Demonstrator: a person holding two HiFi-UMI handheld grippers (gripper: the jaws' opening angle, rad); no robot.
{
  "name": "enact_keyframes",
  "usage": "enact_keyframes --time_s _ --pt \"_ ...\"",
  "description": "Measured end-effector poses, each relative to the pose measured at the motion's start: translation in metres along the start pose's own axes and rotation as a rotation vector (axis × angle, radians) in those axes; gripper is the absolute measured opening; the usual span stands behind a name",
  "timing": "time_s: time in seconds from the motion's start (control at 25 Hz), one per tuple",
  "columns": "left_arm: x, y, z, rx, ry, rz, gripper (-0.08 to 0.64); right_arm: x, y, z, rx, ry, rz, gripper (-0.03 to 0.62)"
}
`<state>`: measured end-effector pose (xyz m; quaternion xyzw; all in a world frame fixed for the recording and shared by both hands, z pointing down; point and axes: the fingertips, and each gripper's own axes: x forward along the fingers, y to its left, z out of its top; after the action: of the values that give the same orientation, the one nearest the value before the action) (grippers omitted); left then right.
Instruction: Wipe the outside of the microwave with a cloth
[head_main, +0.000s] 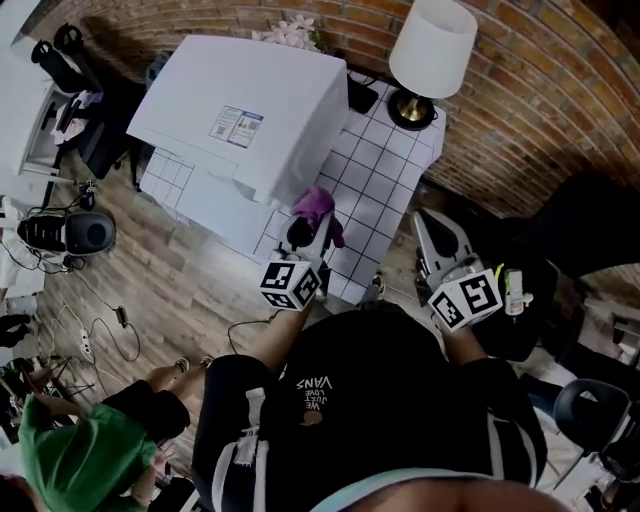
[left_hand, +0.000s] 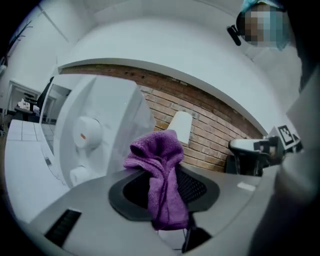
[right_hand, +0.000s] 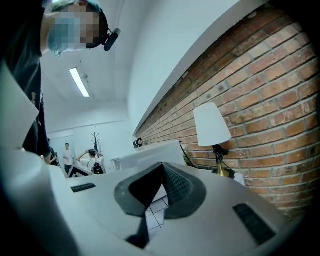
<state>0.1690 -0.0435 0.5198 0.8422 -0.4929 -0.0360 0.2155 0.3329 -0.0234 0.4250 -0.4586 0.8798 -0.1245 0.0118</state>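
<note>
Purple cloth held just beside the microwave, at its front corner.
There is one cloth, soft, light and floppy. The left gripper pinches it at its gathered middle, with a bunch free above the jaws for wiping. The one microwave is a stiff, smooth white box on the tiled table. The right gripper, held away from the microwave, is closed on nothing. One lamp stands beside the microwave.

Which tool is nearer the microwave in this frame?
Left. The left tool, shut on the purple cloth, is close beside the microwave's front corner; the right tool is well off to the right, clear of it.
</note>
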Motion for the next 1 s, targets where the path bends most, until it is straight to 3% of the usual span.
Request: enact_keyframes --time_s 0.2,0.56,1.0 --pt "-0.047 0.025 0.035 0.101 -0.004 -0.048 0.141 0.019 0.034 0.005 -0.001 -0.028 -0.051 -0.002" --pt "-0.11 0.056 0.085 0.254 -0.004 -0.229 0.141 0.043 0.099 0.006 -0.01 -0.079 -0.18 -0.002" --pt "-0.166 0.131 0.162 0.386 -0.092 -0.195 0.141 0.052 0.161 0.009 -0.057 -0.149 -0.302 -0.002"
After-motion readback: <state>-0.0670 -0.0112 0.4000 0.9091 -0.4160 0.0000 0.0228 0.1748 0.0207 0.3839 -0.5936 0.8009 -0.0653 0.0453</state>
